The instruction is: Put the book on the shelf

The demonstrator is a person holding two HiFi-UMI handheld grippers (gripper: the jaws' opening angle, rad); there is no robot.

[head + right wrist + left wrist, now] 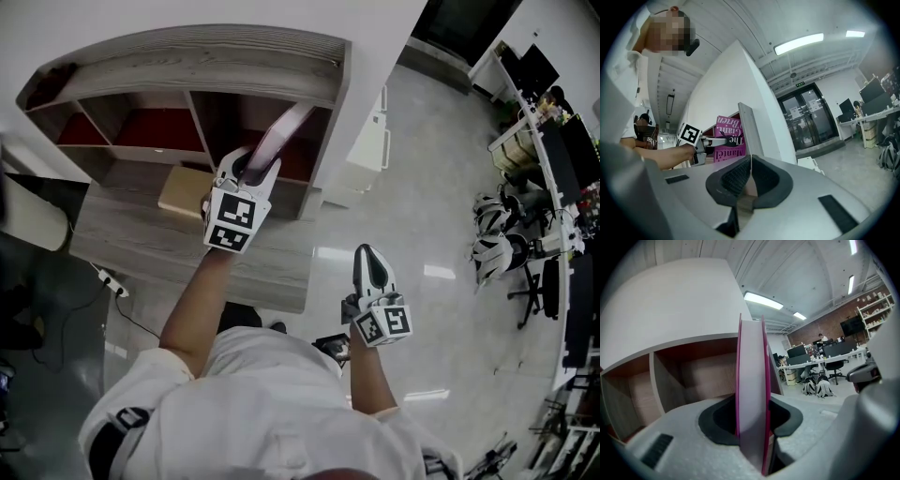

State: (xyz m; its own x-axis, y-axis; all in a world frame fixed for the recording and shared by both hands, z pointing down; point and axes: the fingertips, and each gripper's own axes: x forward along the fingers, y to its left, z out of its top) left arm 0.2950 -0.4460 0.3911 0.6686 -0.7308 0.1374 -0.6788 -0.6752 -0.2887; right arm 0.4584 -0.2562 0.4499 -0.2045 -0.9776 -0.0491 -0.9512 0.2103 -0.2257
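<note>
Book, pink-covered, is clamped by its lower edge in the left gripper and held edge-on, slanting up in front of the right-hand compartment of the shelf. It touches no board that can be seen. The wooden shelf stands against the white wall, its open compartments divided by upright panels. A low wooden table sits just before it, with a tan box lying on it near the left gripper. In the left gripper view the dark pads press both covers of the book. The right gripper hangs well apart over the pale floor, its jaws pressed together on nothing.
</note>
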